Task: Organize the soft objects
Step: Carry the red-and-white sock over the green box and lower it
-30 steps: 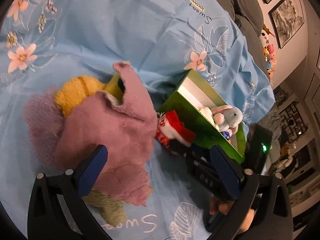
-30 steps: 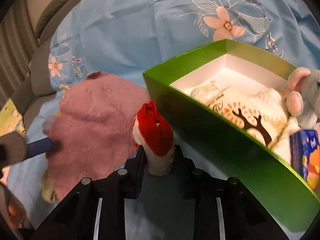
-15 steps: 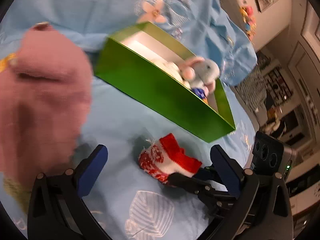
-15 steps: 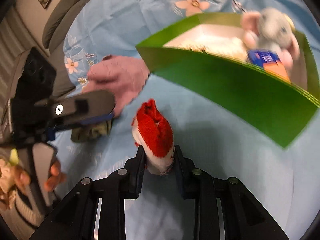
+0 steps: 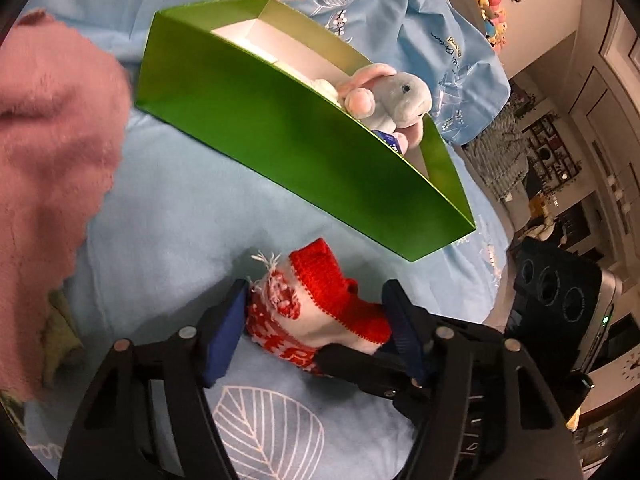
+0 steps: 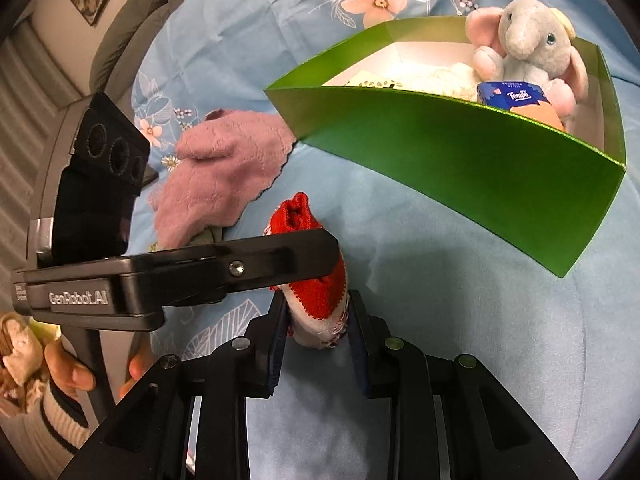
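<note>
Red-and-white sock [image 6: 316,296] clamped in right gripper [image 6: 316,334] jaws, left gripper [image 5: 316,328] jaws just closing around it, pads touching

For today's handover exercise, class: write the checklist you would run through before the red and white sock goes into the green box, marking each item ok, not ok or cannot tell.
1. Right gripper grips the red and white sock: ok, jaws pinch its white end.
2. Left gripper has the sock: cannot tell; its jaws have just been closing with the sock between them.
3. Green box open on top: ok.
4. Room in the box: ok, bare white floor shows beside the plush elephant and tissue pack.
5. Pink cloth clear of the path: ok, it lies off to the side.
</note>
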`<act>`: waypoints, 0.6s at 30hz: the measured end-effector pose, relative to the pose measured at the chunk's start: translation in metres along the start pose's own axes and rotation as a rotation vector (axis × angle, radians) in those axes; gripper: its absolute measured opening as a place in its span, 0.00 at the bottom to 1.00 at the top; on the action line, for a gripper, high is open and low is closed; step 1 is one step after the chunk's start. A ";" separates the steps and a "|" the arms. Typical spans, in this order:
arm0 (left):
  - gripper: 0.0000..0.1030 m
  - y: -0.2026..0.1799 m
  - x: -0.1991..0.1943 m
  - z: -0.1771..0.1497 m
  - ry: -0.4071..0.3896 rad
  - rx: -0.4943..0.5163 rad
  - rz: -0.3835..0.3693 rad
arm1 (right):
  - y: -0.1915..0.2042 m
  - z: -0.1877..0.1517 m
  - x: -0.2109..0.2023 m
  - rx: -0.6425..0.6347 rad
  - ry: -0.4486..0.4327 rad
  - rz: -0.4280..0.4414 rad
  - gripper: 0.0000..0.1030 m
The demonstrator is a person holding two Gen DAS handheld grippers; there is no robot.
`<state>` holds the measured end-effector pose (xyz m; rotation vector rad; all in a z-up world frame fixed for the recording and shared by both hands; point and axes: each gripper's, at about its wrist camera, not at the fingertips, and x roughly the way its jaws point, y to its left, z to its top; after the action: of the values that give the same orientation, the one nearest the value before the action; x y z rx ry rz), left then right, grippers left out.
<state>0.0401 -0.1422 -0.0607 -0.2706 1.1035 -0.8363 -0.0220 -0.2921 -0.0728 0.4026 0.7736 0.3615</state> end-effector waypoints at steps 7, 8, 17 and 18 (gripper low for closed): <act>0.43 0.008 -0.004 0.000 -0.011 -0.058 -0.003 | 0.010 0.000 0.000 -0.078 -0.011 -0.051 0.28; 0.43 0.008 -0.005 -0.001 -0.014 -0.054 0.000 | 0.012 -0.001 0.000 -0.087 -0.015 -0.056 0.28; 0.43 -0.023 -0.031 0.001 -0.116 0.073 0.076 | 0.020 0.011 -0.021 -0.100 -0.110 -0.021 0.28; 0.43 -0.028 -0.033 0.003 -0.131 0.090 0.087 | 0.021 0.014 -0.025 -0.103 -0.125 -0.021 0.28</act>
<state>0.0241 -0.1379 -0.0209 -0.1980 0.9467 -0.7772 -0.0316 -0.2879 -0.0391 0.3172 0.6341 0.3515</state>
